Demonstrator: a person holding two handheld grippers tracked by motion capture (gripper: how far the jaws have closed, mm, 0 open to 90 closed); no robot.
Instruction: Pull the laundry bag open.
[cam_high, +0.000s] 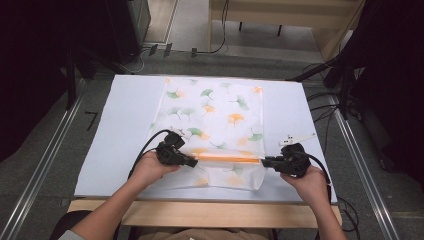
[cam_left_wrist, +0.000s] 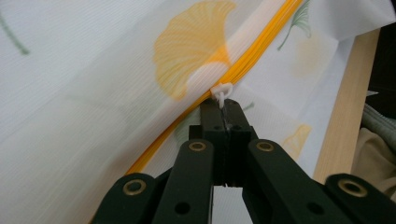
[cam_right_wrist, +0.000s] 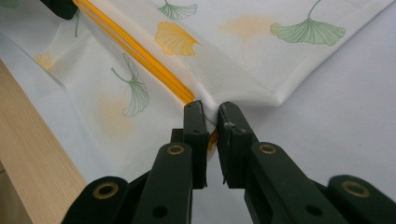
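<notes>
Left tool (cam_high: 192, 161) clamped shut, right tool (cam_high: 264, 161) pinching, facing inward.

Count: one mesh bag (cam_high: 212, 120) with ginkgo print, one orange zipper (cam_high: 227, 158), one white zipper pull (cam_left_wrist: 222, 91), two grippers, left gripper (cam_high: 192, 161) and right gripper (cam_high: 266, 161), two hands, one bench (cam_high: 125, 120).

The mesh bag (cam_high: 215, 125) lies on the table's (cam_high: 125, 130) middle, running from the far edge almost to the near edge. Its zipper (cam_high: 227, 159) crosses it near that near edge, between my left gripper (cam_high: 192, 161) and right gripper (cam_high: 264, 161).
</notes>
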